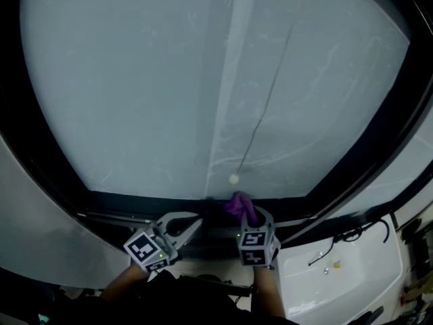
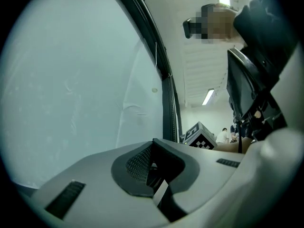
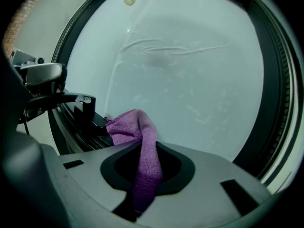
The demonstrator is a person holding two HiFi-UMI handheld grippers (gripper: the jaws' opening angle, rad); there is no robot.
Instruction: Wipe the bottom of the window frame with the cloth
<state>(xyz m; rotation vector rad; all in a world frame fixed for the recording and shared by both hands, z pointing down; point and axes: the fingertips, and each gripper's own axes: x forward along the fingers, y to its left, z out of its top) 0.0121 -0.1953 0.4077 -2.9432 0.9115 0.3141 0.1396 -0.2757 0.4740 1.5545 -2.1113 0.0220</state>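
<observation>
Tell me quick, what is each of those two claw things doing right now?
Left gripper: closed, nothing between its jaws.
Right gripper: closed on the purple cloth.

Lower end of purple cloth (image 3: 145, 144) buried w/in right claw (image 3: 146, 170)

Grey left tool (image 1: 195, 222), black-white marker cube (image 1: 144, 248)

The purple cloth (image 3: 142, 139) is soft, nubbly fabric, the window pane (image 1: 169, 80) a smooth, milky sheet with faint creases, the window frame (image 1: 135, 200) dark and matt, and the right gripper (image 3: 145, 172) smooth matt grey plastic.
</observation>
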